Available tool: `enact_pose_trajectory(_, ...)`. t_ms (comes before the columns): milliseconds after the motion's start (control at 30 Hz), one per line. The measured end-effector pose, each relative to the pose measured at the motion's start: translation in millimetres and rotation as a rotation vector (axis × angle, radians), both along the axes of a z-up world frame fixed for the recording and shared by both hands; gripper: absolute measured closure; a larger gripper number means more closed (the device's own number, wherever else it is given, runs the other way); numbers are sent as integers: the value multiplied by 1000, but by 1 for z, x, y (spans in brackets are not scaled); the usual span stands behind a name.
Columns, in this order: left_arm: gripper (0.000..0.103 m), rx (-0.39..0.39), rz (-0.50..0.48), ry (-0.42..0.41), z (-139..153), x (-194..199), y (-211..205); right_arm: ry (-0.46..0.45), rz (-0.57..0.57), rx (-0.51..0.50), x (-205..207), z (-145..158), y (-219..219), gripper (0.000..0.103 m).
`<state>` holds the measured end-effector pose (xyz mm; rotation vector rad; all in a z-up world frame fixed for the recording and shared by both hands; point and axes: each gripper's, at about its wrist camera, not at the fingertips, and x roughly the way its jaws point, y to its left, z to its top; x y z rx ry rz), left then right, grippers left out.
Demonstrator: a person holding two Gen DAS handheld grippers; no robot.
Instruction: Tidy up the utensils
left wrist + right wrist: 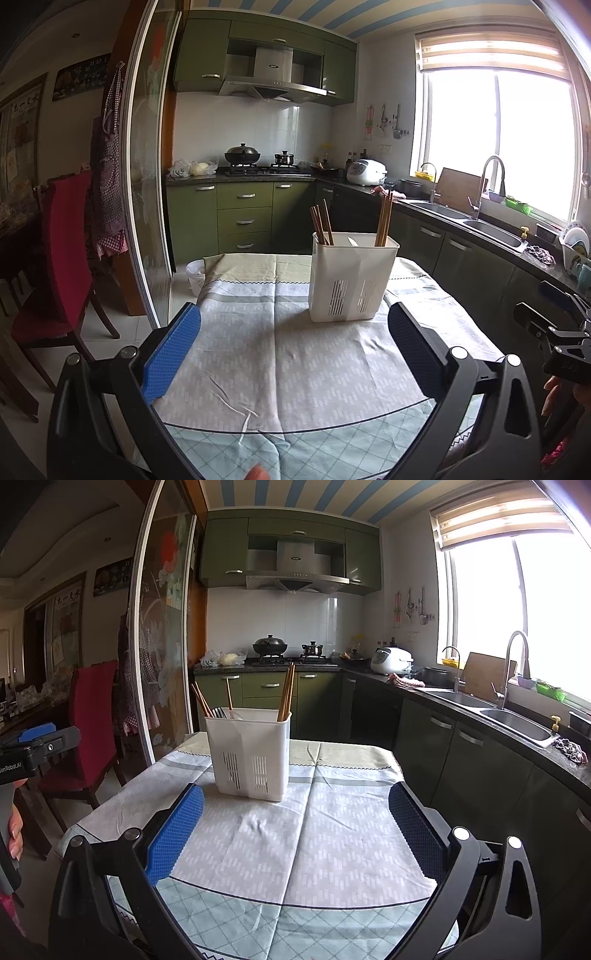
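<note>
1. While both tools hover over the bench point(258, 369), the left gripper point(293, 354) has its blue-padded fingers point(173, 354) spread wide with nothing between them.
2. Equally wide apart and empty are the fingers point(175, 834) of the right gripper point(295, 834).
3. Beyond both pairs, on a pale patterned tablecloth point(332, 849), stands a white slotted utensil holder point(351, 280), upright, well apart from either gripper.
4. Wooden chopsticks point(321, 225) lean in its left compartment and more chopsticks point(384, 219) stand in its right one; the right wrist view also shows spoon-like utensils point(225, 713) inside.
5. Farther out, a red chair point(62, 258) sits left of the bench, and a double sink point(469, 218) lies under the window.
</note>
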<state>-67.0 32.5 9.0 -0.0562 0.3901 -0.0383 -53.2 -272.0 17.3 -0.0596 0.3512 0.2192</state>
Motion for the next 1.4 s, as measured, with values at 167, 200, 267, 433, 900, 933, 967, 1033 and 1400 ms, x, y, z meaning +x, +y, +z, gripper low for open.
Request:
enact_pose_trajectory(167,7,7,9,6,1,0,0,0,0,0,1,0,0,4)
enact_pose_trajectory(200,7,10,8,7,1,0,0,0,-2,-1,1,0,0,4)
enact_pose_trajectory(267,7,17,13,3,2,-1,0,1,1,1,1,-1,1,4)
enact_pose_trajectory(433,6,20,12,4,3,-1,-2,3,2,1,2,-2,1,4)
enact_pose_trajectory(900,6,43,48,-6,3,-1,-2,7,5,-3,3,-5,4,4)
enact_pose_trajectory(933,6,44,49,-8,3,-2,-2,8,5,-3,3,-6,4,4)
enact_pose_trajectory(967,6,42,50,-9,3,-2,-2,8,5,-3,4,-6,5,4)
enact_pose_trajectory(1033,6,43,57,2,2,-1,-2,7,3,-5,4,-6,5,4)
enact_pose_trajectory(1400,6,1,18,26,-1,4,1,11,4,-6,5,-7,5,4)
